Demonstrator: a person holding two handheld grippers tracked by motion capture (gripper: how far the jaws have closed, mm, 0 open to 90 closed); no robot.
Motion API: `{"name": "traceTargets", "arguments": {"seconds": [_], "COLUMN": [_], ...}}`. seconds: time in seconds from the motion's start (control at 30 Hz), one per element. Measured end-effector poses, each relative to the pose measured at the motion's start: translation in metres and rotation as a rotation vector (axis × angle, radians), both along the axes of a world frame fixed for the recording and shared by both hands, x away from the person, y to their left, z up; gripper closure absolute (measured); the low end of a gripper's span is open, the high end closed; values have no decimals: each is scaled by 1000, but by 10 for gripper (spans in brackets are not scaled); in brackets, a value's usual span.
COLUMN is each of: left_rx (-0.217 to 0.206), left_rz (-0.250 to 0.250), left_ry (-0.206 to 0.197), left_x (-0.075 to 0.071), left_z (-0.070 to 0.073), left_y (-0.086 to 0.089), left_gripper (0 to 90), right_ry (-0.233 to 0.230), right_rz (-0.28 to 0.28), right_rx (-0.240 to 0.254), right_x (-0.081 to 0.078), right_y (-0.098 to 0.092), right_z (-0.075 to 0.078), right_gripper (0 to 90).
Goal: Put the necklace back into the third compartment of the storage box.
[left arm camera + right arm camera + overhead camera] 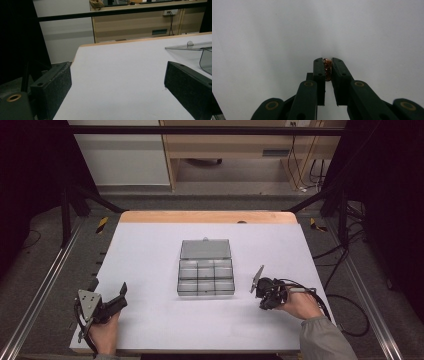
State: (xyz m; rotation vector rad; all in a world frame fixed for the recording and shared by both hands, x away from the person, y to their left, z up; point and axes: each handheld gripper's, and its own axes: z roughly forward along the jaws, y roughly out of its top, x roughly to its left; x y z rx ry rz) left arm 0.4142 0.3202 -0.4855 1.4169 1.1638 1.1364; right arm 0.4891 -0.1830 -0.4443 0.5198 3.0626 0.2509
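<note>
White worktop [150, 270] carries an open compartment box [206, 279] at centre; with the right tool [327, 70] clamped on a small coppery piece [327, 68] just right of the box and the left tool [117, 87] open, idle, lift gently and release low over one compartment.

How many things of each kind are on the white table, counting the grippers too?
Grippers: 2, left gripper and right gripper
Clear compartment box, lid open: 1
Small coppery piece clamped in the right gripper: 1
Total: 4
</note>
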Motion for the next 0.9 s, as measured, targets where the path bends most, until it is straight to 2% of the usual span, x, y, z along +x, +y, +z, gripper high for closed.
{"name": "traceTargets", "arguments": {"seconds": [0.53, 0.57, 0.63, 0.7, 0.9], "left_rx": [1, 1, 2, 2, 2], "left_rz": [1, 1, 1, 2, 2], "left_ry": [0, 1, 0, 0, -2], "left_x": [0, 0, 0, 0, 0], "left_z": [0, 0, 0, 0, 0], "left_y": [0, 0, 0, 0, 0], "left_gripper": [72, 72, 72, 72, 72], "right_ry": [-56, -53, -65, -90, -139], "right_rz": [-59, -63, -65, -78, -122], "right_rx": [110, 132, 146, 173, 303], "right_x": [-5, -6, -7, -9, -15], "right_y": [-9, -10, -12, -14, -25], "right_z": [19, 22, 24, 27, 37], "right_gripper": [820, 819, 819, 820, 819]}}
